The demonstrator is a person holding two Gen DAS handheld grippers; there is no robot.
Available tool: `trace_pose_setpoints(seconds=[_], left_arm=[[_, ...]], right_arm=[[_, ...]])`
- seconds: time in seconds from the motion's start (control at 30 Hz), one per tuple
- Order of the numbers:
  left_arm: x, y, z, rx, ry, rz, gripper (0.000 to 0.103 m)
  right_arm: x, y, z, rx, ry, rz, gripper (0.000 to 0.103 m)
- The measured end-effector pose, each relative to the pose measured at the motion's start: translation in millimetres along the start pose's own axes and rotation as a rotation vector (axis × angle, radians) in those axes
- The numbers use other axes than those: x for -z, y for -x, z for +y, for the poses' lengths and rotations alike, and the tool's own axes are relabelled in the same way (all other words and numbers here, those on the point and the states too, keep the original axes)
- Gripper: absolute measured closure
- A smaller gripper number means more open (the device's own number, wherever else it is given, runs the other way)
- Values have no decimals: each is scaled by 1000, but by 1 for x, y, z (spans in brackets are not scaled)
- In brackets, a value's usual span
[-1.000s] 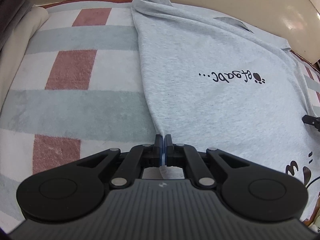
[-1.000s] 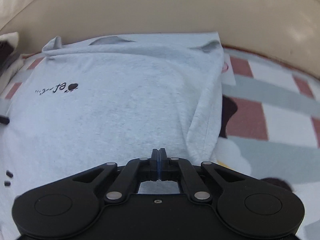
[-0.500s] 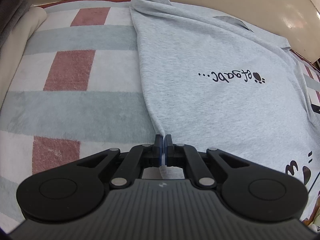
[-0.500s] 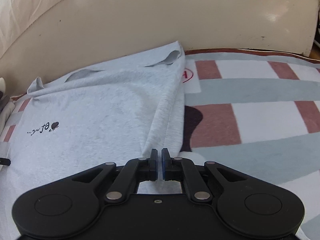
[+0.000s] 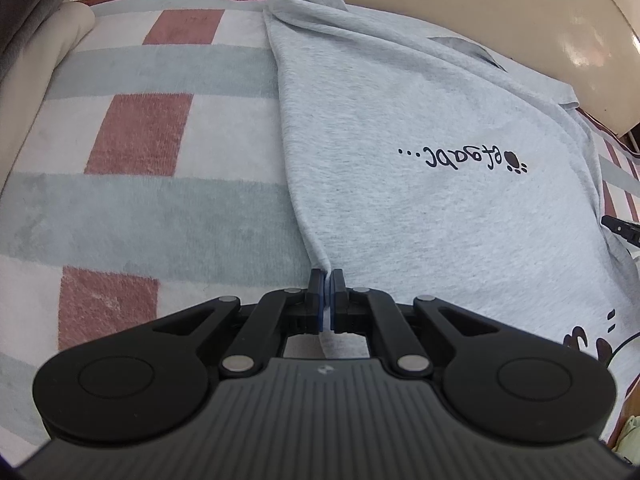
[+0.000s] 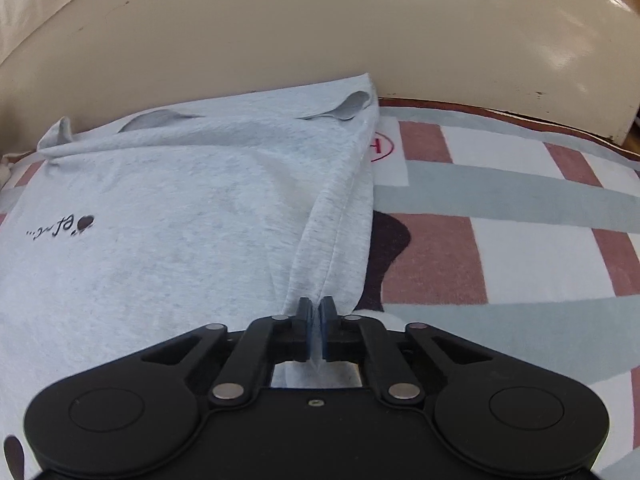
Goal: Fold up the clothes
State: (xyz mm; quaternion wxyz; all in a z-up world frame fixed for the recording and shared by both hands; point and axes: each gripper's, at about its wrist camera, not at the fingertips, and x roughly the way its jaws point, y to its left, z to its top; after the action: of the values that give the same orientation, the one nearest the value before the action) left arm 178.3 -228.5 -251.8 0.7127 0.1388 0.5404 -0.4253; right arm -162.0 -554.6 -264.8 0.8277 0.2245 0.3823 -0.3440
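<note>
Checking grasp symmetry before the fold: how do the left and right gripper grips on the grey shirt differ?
The left gripper pinches the grey shirt at its left edge with jaws nearly touching; the right gripper holds the right edge with a slightly wider gap. Fabric from the left runs in one smooth fold line; at the right it bunches into several ridges. Shared: both are closed on the hem end, above the checked blanket.

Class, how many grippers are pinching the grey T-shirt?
2: the left gripper pinches the grey T-shirt at its left edge; the right gripper at its right edge.
</note>
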Motion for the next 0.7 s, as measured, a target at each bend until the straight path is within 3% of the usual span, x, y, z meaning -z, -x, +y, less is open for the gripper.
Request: trace_pose_setpoints(seconds=[0.27,0.37,0.53,0.67,0.7], left_arm=[[0,0,2,10,10,2,101],[-1,0,2,7,8,1,101],[-1,0,4,14,16,2,100],[-1,0,7,33,27,3,100],[0,0,9,46,37,1,99]], right_arm=[[-17,43,-32,19,-162,-121,102],[-25,41,-45,118,-149,-116,102],[-33,22,-46,175,-135,-53,102],[-29,8,-52,168,-205,16,100],[-28,10,-57,129,-246,-1,93]])
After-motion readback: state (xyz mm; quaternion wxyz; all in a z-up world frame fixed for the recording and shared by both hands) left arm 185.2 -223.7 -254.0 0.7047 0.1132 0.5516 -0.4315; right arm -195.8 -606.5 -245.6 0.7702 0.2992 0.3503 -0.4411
